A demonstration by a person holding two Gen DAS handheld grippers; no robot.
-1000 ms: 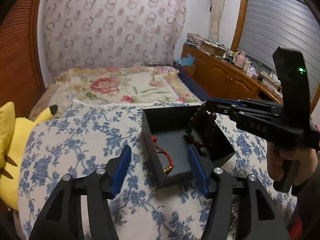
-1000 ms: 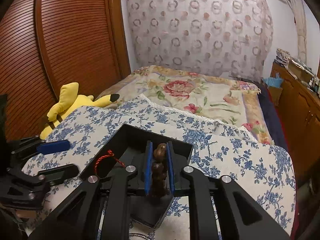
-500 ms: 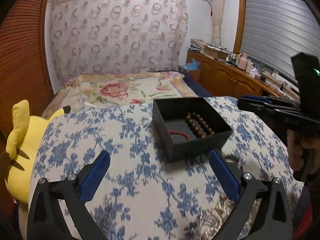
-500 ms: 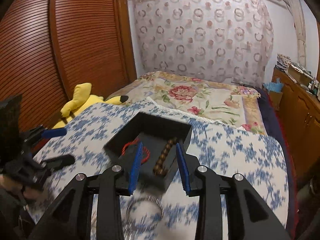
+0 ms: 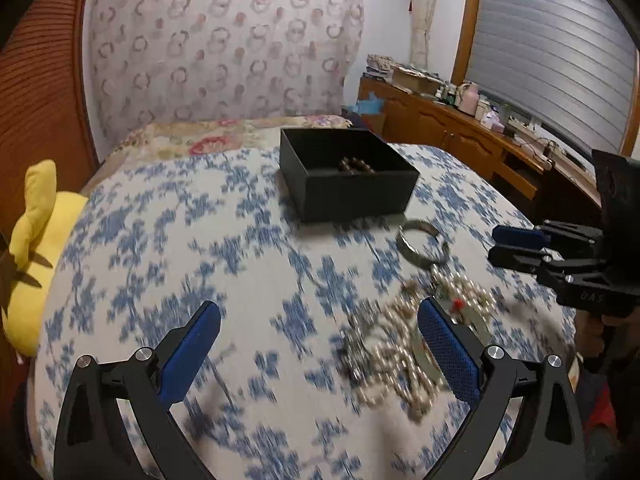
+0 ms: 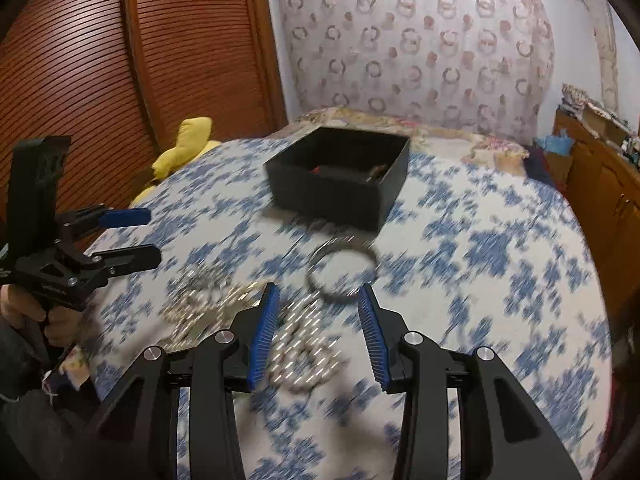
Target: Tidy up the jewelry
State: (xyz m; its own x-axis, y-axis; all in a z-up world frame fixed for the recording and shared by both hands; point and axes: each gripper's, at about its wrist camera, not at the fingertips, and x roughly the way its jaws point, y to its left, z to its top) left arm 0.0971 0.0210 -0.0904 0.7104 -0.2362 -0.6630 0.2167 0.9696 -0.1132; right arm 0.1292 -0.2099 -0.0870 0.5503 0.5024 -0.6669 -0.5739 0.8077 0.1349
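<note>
The brown bead bracelet (image 5: 356,166) that the right tongs (image 6: 316,326) were pinching a second ago now lies inside the black box (image 5: 352,196), next to a red cord piece (image 6: 320,169) — so that item is put away. Both tongs have pulled back from the box and hang spread apart, holding nothing; the left tongs (image 5: 320,344) gape wide. On the blue-flowered counter (image 5: 200,248) the rest waits: a silver bangle (image 6: 340,274) just in front of the box and a tangle of pearl strands (image 5: 400,344) nearer the tongs. The right tongs sit over the pearls and bangle — probably the next pick, though blur hides detail
</note>
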